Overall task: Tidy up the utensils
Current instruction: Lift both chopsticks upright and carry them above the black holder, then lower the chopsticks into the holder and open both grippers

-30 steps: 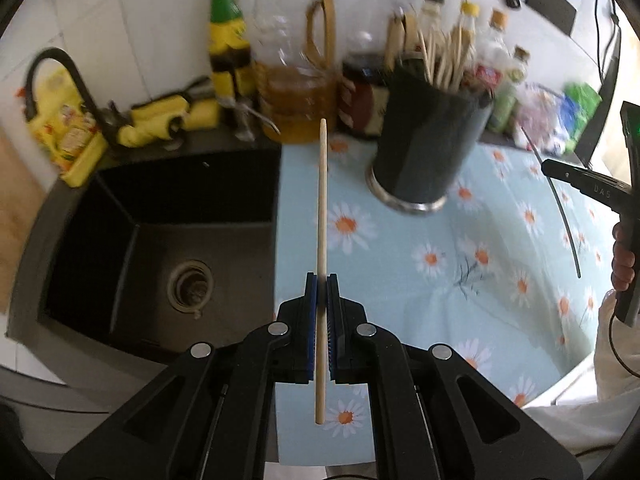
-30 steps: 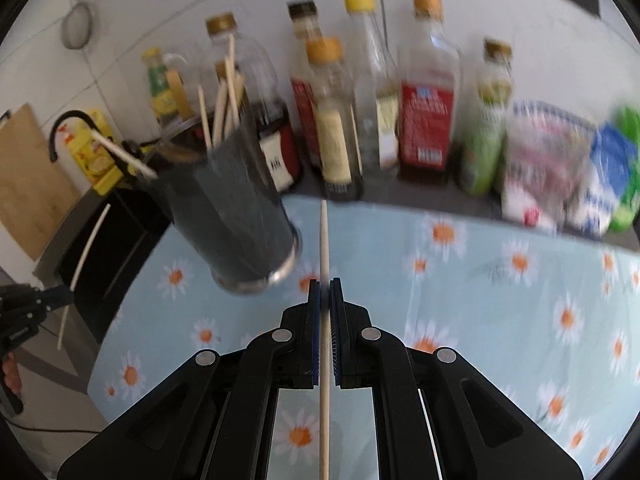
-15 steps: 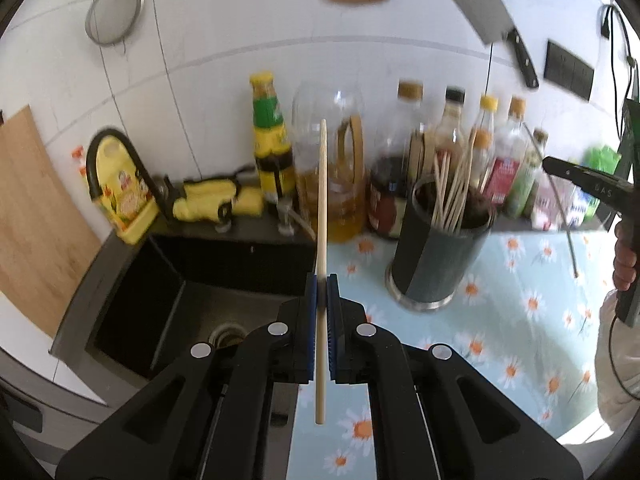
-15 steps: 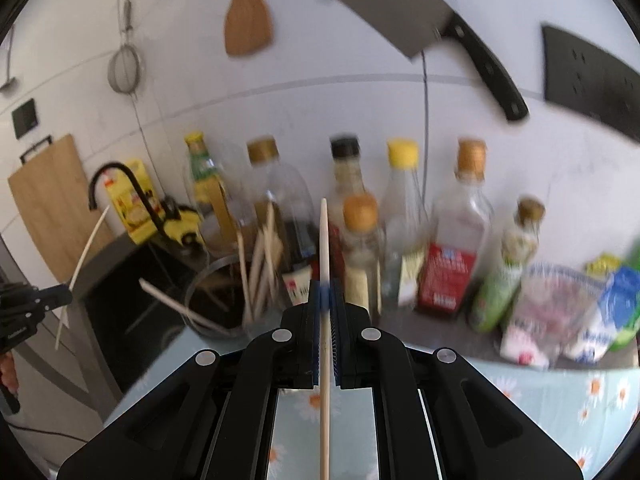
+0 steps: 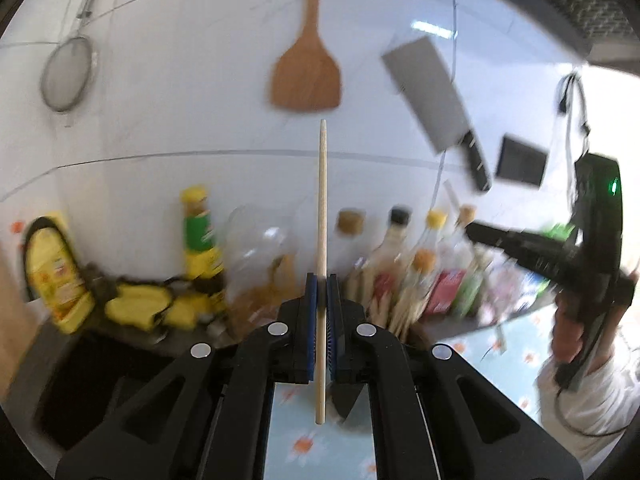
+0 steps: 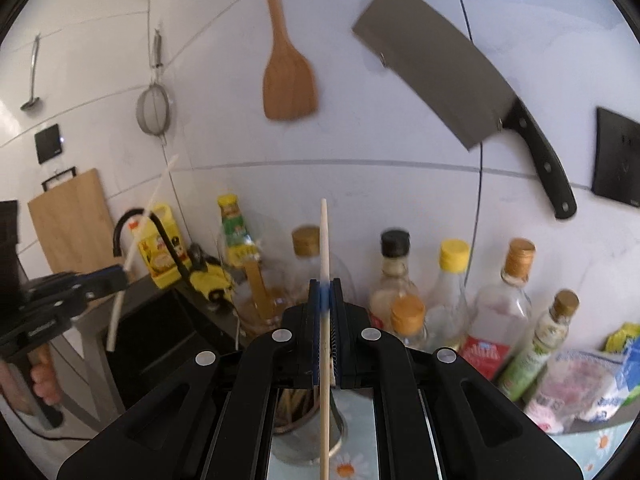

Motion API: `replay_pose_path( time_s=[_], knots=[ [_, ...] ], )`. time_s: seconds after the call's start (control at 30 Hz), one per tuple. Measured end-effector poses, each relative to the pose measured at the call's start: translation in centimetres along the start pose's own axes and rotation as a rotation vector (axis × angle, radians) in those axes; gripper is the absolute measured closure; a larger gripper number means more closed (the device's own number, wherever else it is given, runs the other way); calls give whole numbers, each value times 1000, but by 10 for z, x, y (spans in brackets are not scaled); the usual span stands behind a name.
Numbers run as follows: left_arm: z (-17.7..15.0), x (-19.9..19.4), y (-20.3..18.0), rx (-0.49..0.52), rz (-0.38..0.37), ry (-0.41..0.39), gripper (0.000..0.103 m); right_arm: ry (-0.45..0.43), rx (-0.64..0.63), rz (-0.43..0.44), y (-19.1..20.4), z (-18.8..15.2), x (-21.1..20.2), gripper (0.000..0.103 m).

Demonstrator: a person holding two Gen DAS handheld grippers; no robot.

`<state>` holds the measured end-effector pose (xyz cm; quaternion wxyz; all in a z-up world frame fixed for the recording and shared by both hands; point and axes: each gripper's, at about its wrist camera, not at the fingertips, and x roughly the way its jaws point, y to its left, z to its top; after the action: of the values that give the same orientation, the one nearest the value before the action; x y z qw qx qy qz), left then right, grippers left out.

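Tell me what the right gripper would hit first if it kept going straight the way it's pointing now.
Probably the row of bottles against the wall, just beyond the right gripper and its chopstick; depth is unclear.

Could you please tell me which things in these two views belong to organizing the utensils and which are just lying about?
For the job:
- left tool, shut on a chopstick
- right tool, shut on a second chopstick
- chopstick holder, already holding chopsticks

Lying about:
- wooden spatula, cleaver and strainer on the wall
- sauce bottles
- sink
- cutting board
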<state>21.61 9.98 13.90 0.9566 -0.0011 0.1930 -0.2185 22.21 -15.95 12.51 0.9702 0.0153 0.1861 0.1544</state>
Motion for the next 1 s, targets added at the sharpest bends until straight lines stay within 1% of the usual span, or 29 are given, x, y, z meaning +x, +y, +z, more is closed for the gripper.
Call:
replay_pose_path(
  time_s=[0.1, 0.23, 0.33, 0.37, 0.5, 0.6, 0.7, 0.87, 1.0],
  knots=[
    [3, 16, 1, -6, -88, -82, 98, -59, -7, 31, 5, 3, -2, 98],
    [2, 39, -1, -39, -199, -144, 98, -143, -11, 101, 7, 5, -3, 98],
    [-4, 58, -2, -69, -268, -164, 98, -183, -11, 143, 7, 4, 2, 98],
    [-8, 64, -2, -81, -293, -161, 98, -189, -9, 156, 6, 3, 4, 98],
    [-20, 82, -5, -95, -351, -160, 98, -194, -1, 205, 6, -1, 16, 98],
    [-32, 95, -7, -106, -381, -157, 98, -208, -13, 241, 6, -9, 24, 98],
    [-42, 104, -5, -128, -409, -153, 98, -201, -15, 258, 5, -19, 34, 98],
    [-60, 118, -12, -100, -402, -121, 98, -183, -8, 279, 0, -36, 46, 98],
    [-71, 119, -11, -111, -399, -112, 98, -178, 2, 284, -1, -45, 53, 98]
  ],
)
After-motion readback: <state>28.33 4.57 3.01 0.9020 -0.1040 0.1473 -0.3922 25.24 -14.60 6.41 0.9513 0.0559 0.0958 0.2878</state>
